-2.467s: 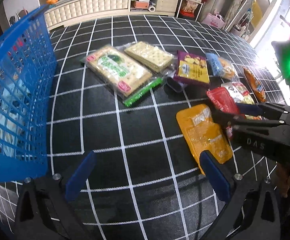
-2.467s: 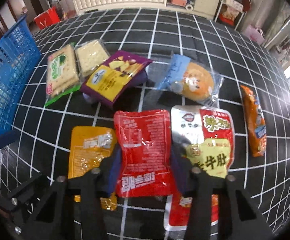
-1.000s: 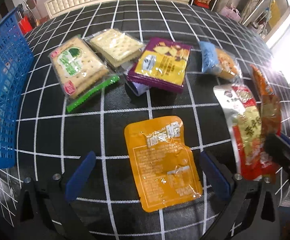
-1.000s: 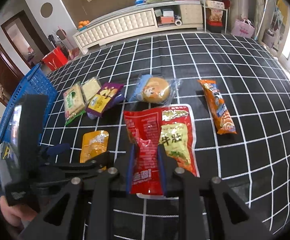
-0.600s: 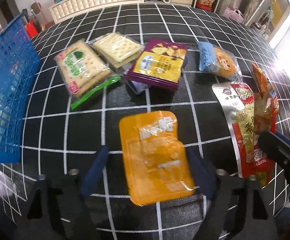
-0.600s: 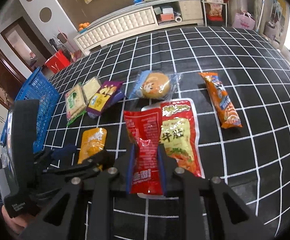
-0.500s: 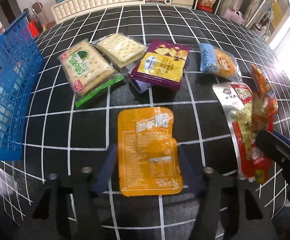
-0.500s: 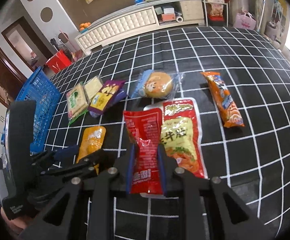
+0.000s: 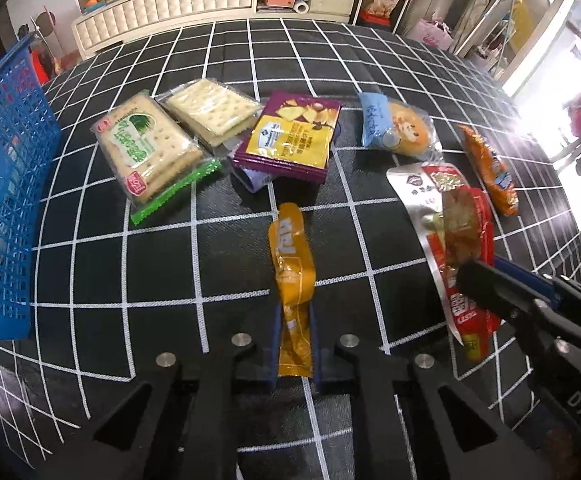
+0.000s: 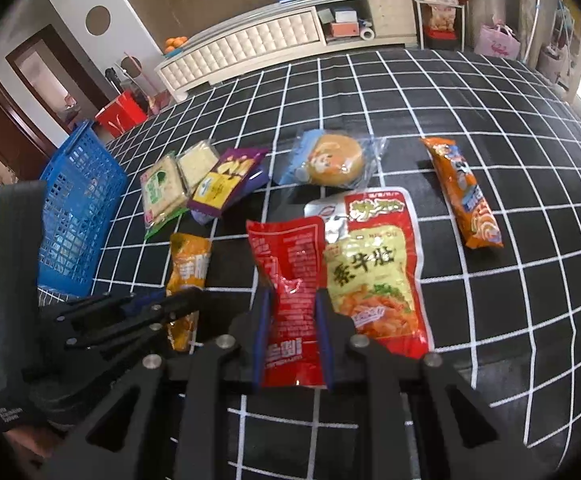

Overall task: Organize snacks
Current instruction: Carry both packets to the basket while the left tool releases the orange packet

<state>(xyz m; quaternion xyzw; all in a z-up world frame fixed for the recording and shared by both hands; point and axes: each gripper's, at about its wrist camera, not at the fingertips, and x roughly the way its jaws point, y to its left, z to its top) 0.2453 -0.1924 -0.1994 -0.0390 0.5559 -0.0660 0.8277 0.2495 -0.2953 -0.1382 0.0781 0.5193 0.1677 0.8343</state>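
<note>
A black counter (image 9: 250, 56) with a white grid carries a blue basket (image 9: 2, 184), 2 cracker packs (image 9: 146, 148), a purple pouch (image 9: 290, 140), a bun (image 9: 402, 128) and an orange stick pack (image 9: 490, 172).

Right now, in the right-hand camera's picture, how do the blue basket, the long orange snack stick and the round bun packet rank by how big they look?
1. blue basket, clearly largest.
2. long orange snack stick and round bun packet: look about alike, so I won't rank them.

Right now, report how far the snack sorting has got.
Done: unclear; the blue basket holds something indistinct. In hand: left gripper shut on the orange pouch, right gripper on the red pouch. Left: crackers, purple packet, bun, others on the table.
</note>
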